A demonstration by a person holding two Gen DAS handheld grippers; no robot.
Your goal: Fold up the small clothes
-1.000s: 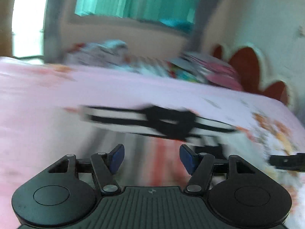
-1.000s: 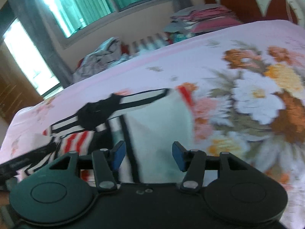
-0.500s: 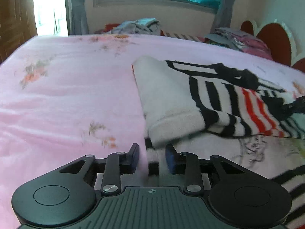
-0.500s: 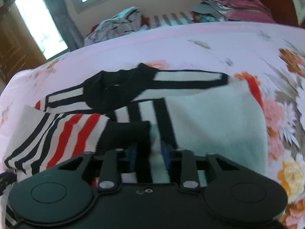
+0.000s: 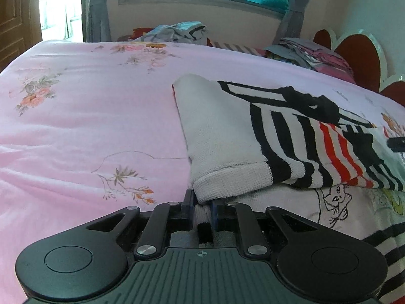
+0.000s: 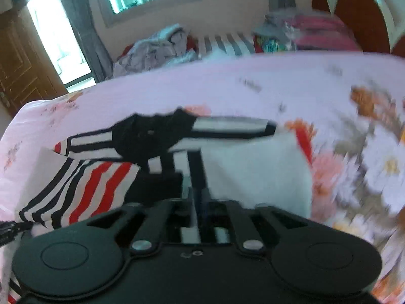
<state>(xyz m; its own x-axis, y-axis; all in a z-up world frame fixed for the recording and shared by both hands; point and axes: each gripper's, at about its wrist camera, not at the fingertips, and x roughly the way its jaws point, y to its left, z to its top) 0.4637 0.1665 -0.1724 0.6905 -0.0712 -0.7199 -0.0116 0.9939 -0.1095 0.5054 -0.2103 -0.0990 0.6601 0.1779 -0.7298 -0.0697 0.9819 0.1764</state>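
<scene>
A small white sweater (image 5: 222,131) with black and red stripes and a black collar (image 5: 314,103) lies flat on the pink bedspread (image 5: 88,126), both sleeves folded in over its body. My left gripper (image 5: 202,202) is at its near left hem corner. The jaws are closing, and the pads pinch the knit edge. In the right wrist view the sweater (image 6: 253,172) shows its red-striped sleeve (image 6: 88,179) on the left. My right gripper (image 6: 200,197) sits on the near hem. Its jaws are opening but still narrow, with fabric between them.
A loose pile of clothes (image 5: 177,31) lies beyond the far edge of the bed. A stack of folded garments (image 5: 311,53) sits by the red scalloped headboard (image 5: 359,58). A wooden door (image 6: 22,68) and a window are behind.
Both grippers came down from open above the sweater onto its near hem. Each pair of jaws narrowed onto the fabric. The right view has shifted slightly and blurred.
</scene>
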